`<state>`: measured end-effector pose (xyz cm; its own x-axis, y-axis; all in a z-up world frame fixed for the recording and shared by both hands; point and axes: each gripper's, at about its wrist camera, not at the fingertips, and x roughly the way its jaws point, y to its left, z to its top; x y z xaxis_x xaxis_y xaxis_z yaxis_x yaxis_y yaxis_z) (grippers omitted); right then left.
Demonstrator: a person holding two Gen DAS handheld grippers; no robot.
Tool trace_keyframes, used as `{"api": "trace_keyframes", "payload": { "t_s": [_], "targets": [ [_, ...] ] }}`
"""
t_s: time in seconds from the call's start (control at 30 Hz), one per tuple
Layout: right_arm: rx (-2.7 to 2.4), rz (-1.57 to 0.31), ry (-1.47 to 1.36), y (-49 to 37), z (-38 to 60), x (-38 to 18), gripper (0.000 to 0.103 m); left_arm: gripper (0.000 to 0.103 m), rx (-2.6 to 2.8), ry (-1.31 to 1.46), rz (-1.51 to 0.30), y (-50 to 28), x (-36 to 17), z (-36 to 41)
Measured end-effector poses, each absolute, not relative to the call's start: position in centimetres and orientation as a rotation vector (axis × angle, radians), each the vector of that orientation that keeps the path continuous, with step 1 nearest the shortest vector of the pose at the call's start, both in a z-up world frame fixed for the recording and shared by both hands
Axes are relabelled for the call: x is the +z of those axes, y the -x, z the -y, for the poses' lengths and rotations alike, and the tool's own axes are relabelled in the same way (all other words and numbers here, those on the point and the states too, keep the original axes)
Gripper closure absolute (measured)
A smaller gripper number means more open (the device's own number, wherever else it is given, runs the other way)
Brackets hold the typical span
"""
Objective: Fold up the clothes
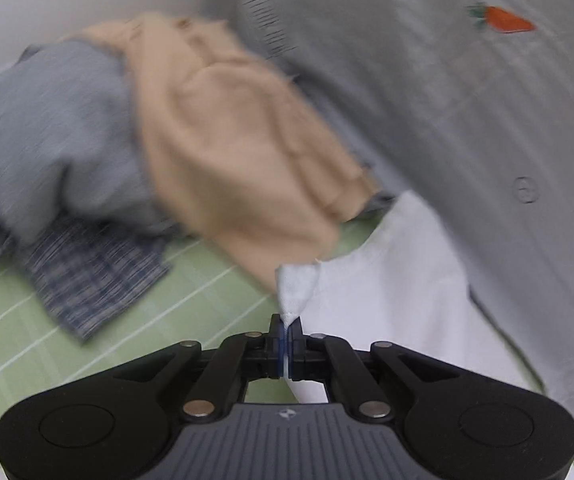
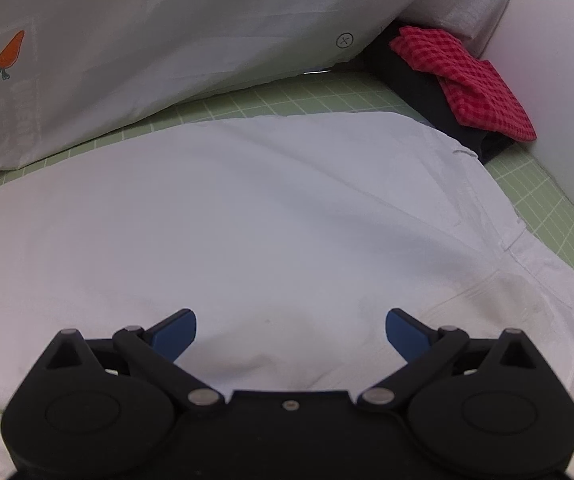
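Where left-wrist-only: tan garment (image 1: 243, 148)

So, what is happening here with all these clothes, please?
A person is folding laundry on a green mat with a tool in each hand. The left tool is shut on a corner of the white garment. The right tool is open above the same white garment, gripping nothing. A pile of unfolded clothes lies on the left, and a red checked cloth, already folded, sits on the right.
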<state>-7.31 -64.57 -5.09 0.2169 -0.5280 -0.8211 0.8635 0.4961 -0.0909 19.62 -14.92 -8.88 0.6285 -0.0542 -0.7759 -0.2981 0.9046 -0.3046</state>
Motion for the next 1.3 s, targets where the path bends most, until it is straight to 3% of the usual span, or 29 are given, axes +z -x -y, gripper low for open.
{"api": "trace_keyframes", "payload": {
  "t_s": [0.1, 0.23, 0.37, 0.57, 0.8, 1.3],
  "targets": [
    [-1.023, -0.911, -0.456, 8.4, 64.7, -4.9, 0.001, 0.101, 0.19, 0.449, -0.95, -18.0, -10.5, 13.7],
    [-1.038, -0.893, -0.495, 9.8, 65.0, -4.7, 0.001, 0.087, 0.235, 0.4, -0.994, -16.5, -10.5, 13.4],
    [-1.03, -0.849, -0.53, 10.9, 65.0, -4.1, 0.001, 0.046, 0.209, 0.36, -0.984, -15.1, -8.9, 13.7],
    [-0.979, -0.769, -0.495, 13.2, 63.9, -1.9, 0.001, 0.026, 0.088, 0.305, -0.925, -11.3, -5.1, 17.0],
    [-0.912, -0.713, -0.45, 19.7, 62.2, 0.0, 0.001, 0.021, -0.07, 0.214, -0.878, -2.0, -1.9, 21.0],
    [-0.98, -0.82, -0.528, 34.2, 65.1, -5.2, 0.001, 0.02, -0.078, 0.148, -1.031, 13.6, -4.8, 24.4]
  ]
}}
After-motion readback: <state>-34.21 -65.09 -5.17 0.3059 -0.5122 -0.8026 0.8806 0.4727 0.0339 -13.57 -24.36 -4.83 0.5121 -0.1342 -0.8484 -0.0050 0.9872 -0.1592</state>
